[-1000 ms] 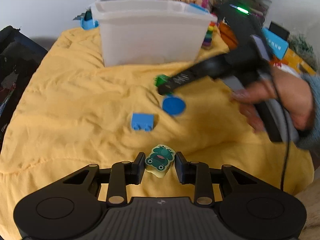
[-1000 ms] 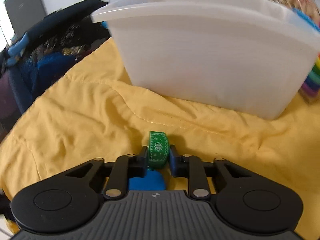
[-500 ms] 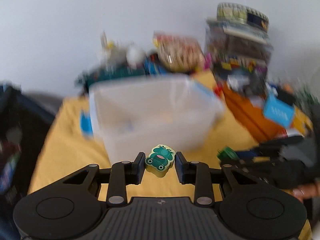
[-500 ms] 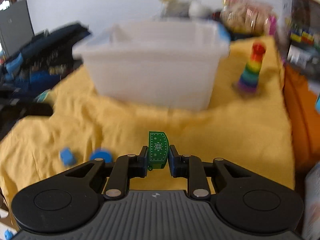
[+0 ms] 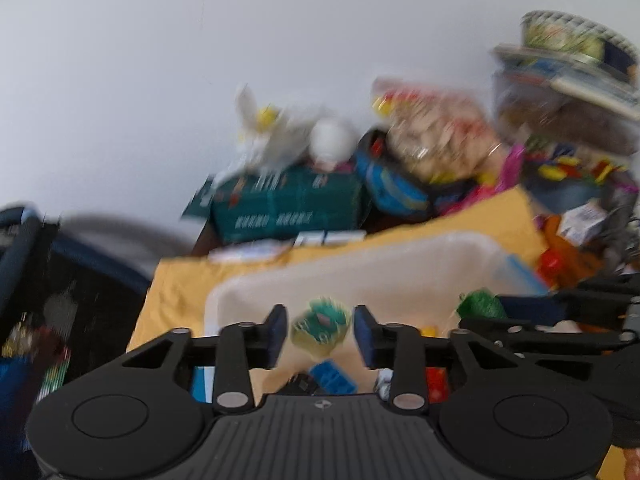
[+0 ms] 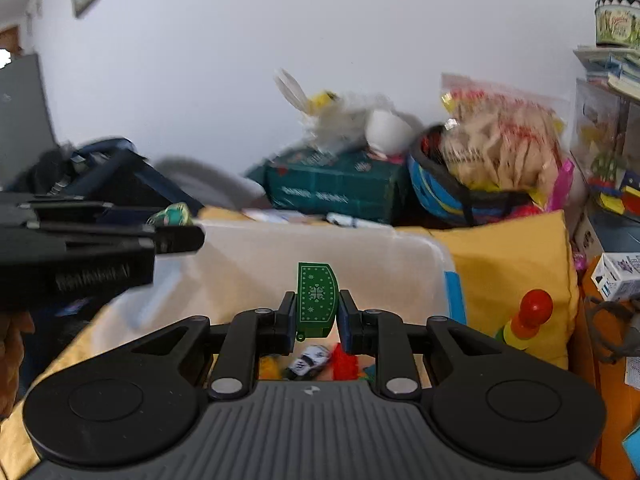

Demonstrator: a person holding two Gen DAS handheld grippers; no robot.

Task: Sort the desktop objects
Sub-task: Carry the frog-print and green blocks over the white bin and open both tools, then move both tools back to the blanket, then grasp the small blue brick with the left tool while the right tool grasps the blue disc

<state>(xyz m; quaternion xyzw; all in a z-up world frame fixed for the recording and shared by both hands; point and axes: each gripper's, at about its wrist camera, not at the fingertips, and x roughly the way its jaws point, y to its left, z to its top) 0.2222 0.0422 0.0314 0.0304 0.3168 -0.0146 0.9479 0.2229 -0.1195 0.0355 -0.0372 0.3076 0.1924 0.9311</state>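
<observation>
Over the white bin [image 6: 384,256], our left gripper [image 5: 320,330] opens around the frog eraser [image 5: 320,326]; our right gripper [image 6: 318,316] opens, green piece [image 6: 316,298] between its jaws.

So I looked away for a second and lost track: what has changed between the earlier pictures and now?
Both claws lifted their toys off the yellow cloth to above the clear bin. The left claw is opening, with gaps showing beside the frog eraser. The right claw is opening too, the green piece between its pads. The bin stayed put.
</observation>
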